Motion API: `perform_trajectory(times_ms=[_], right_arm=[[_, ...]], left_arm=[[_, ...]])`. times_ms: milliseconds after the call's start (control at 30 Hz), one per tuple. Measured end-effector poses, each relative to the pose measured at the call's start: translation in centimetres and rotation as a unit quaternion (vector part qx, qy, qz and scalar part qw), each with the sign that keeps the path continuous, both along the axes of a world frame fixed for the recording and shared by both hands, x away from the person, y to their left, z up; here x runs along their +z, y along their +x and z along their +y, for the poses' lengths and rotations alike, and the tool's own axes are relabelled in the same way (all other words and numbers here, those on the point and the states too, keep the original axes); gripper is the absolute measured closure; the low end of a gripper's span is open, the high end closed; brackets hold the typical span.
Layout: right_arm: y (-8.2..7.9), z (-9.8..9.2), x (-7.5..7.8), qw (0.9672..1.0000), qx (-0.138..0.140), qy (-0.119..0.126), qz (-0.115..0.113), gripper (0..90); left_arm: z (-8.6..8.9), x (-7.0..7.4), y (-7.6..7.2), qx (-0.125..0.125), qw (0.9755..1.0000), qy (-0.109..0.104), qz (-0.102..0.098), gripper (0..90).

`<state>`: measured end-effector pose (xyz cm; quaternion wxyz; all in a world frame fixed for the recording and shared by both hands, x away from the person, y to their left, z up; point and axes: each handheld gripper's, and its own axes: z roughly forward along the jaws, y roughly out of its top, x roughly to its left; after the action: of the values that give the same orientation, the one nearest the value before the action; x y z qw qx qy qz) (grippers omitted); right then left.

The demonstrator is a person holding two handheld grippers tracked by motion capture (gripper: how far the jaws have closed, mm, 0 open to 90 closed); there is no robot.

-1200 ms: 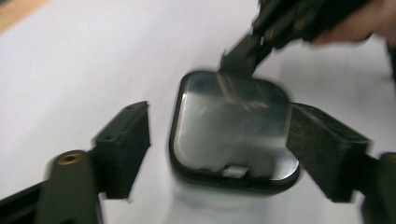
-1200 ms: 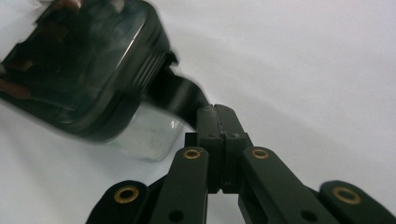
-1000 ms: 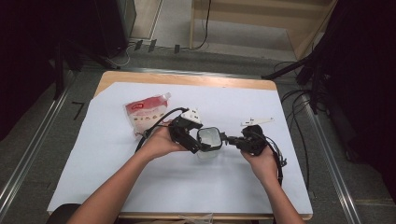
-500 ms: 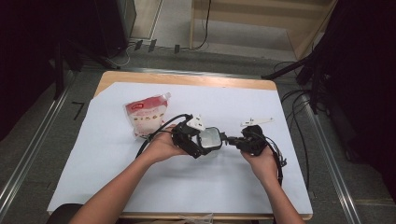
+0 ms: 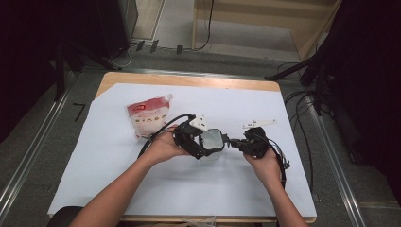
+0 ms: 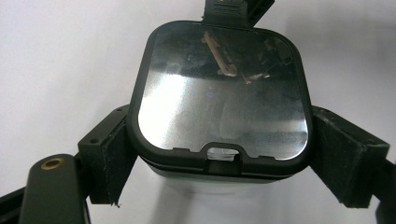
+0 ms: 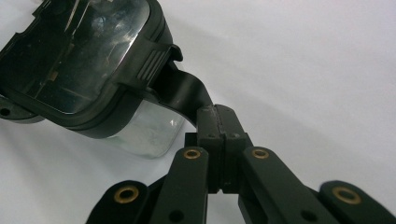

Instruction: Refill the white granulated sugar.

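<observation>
The left gripper (image 6: 219, 154) clamps the lidded container (image 6: 219, 93) by its sides, while the right gripper (image 7: 219, 130), at its right, pinches the lid's latch tab (image 7: 182, 93).

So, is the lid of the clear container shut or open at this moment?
Shut. The black-framed lid sits flat on the clear container all around. The left gripper clamps its sides; the right gripper pinches the lid's latch tab.

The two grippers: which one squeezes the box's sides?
The left gripper: its jaws clamp the box on both sides. The right gripper pinches only the lid's tab.
</observation>
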<state>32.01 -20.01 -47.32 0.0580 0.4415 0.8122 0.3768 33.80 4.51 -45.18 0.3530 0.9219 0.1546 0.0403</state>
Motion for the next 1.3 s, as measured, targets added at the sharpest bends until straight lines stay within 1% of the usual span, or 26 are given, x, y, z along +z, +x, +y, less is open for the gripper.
perform_trajectory(times_ms=[267, 300, 333, 400, 467, 567, 700, 767, 867, 900, 967, 1000, 1100, 1133, 1167, 1267, 1300], right_arm=[[0.0, 0.0, 0.0, 1.0000, 0.001, -0.002, 0.000, 90.0], [0.0, 0.0, 0.0, 1.0000, 0.000, -0.001, 0.000, 90.0], [0.0, 0.1, 0.0, 1.0000, 0.000, -0.002, 0.000, 90.0], [-0.1, 0.1, 0.0, 1.0000, 0.000, -0.002, 0.001, 90.0], [-0.1, 0.1, 0.1, 1.0000, 0.001, -0.004, -0.001, 90.0], [-0.1, 0.1, 0.1, 1.0000, 0.000, -0.001, -0.001, 90.0], [-0.1, 0.1, 0.1, 1.0000, 0.002, -0.001, -0.004, 90.0], [-0.1, 0.1, 0.1, 1.0000, 0.003, -0.002, -0.004, 90.0], [-0.1, 0.1, 0.1, 1.0000, 0.001, -0.002, -0.001, 90.0], [-0.1, 0.1, 0.1, 1.0000, 0.001, -0.002, -0.001, 90.0], [-0.1, 0.1, 0.1, 1.0000, 0.000, -0.001, -0.001, 90.0], [-0.1, 0.1, 0.1, 1.0000, 0.000, -0.001, -0.001, 90.0], [-0.2, 0.1, 0.1, 1.0000, -0.001, 0.001, 0.002, 90.0], [-0.2, 0.1, 0.1, 1.0000, 0.001, 0.002, -0.001, 90.0], [-0.2, 0.1, 0.1, 1.0000, 0.001, 0.002, -0.001, 90.0], [-0.2, 0.1, 0.2, 1.0000, 0.000, 0.001, -0.001, 90.0], [-0.2, 0.1, 0.2, 1.0000, 0.001, 0.002, -0.001, 90.0]], left_arm=[[0.0, 0.2, 0.0, 0.002, 1.0000, -0.001, 0.003, 17.0], [0.0, 0.2, 0.0, 0.004, 1.0000, -0.005, 0.005, 17.0], [0.0, 0.2, 0.0, 0.004, 1.0000, -0.005, 0.005, 17.0], [-0.1, 0.3, 0.0, -0.001, 1.0000, 0.001, -0.002, 17.1], [-0.1, 0.4, 0.0, -0.001, 1.0000, -0.001, -0.005, 17.2], [0.0, 0.7, 0.0, -0.002, 0.9999, -0.007, -0.011, 17.2], [0.0, 0.7, -0.1, -0.002, 0.9999, -0.005, -0.010, 17.3], [-0.1, 0.9, -0.1, -0.002, 0.9999, -0.001, -0.011, 17.4], [-0.3, 1.1, -0.1, -0.002, 0.9999, 0.003, -0.011, 17.4], [-0.3, 1.2, 0.0, -0.005, 0.9999, 0.002, -0.013, 17.4], [-0.4, 1.3, -0.1, -0.001, 0.9999, 0.001, -0.011, 17.4], [-0.5, 1.4, 0.0, -0.004, 0.9999, 0.002, -0.013, 17.4], [-0.4, 1.7, 0.0, -0.005, 0.9999, -0.005, -0.016, 17.4], [-0.5, 2.1, -0.1, -0.004, 0.9997, -0.012, -0.018, 17.5], [-0.5, 2.1, -0.1, -0.004, 0.9997, -0.012, -0.018, 17.6], [-0.8, 2.4, -0.2, -0.002, 0.9998, -0.003, -0.022, 17.5], [-0.8, 2.4, -0.2, 0.000, 0.9998, -0.004, -0.021, 17.5]])
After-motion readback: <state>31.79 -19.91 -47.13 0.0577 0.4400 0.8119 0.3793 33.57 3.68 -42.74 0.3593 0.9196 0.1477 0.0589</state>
